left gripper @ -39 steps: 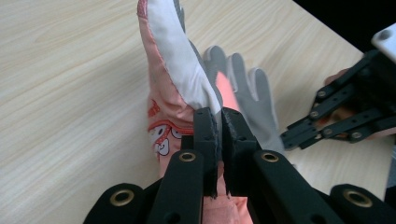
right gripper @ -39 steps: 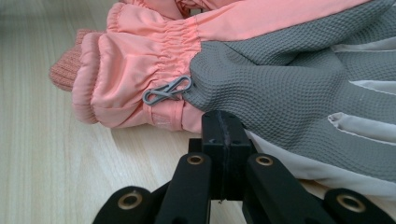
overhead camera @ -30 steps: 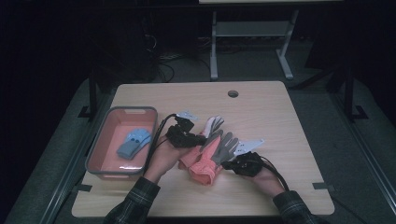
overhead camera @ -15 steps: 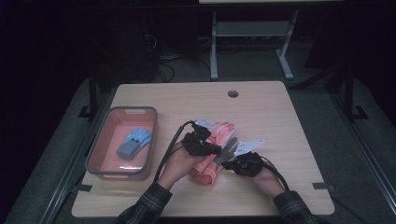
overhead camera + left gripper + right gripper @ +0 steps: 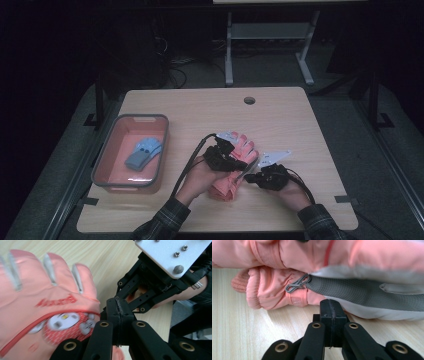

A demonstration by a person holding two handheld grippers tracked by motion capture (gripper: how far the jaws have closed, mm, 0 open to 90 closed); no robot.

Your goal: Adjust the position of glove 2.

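Observation:
Two pink winter gloves lie stacked near the table's front middle. The upper glove (image 5: 243, 146) shows its pink back and logo (image 5: 45, 290); the lower glove (image 5: 224, 187) lies under it, cuff toward me. My left gripper (image 5: 241, 164) is shut beside the upper glove, which rests against its left jaw (image 5: 117, 308); nothing shows between its pads. My right gripper (image 5: 249, 176) is shut too (image 5: 331, 311), its tips on the table just short of a grey palm (image 5: 362, 292) and the pink cuff (image 5: 272, 293) with its metal clip. Its white plate (image 5: 170, 255) shows close ahead in the left gripper view.
A pink tray with a grey rim (image 5: 107, 165) stands at the table's left and holds a blue glove (image 5: 145, 152). A cable hole (image 5: 249, 100) sits near the far edge. Bare wood (image 5: 300, 130) stretches right and behind the gloves. A metal stand is on the floor beyond.
My left hand has moved right over the gloves. The glove that showed grey-white fingers a second ago now shows its pink back. The right hand has stayed put.

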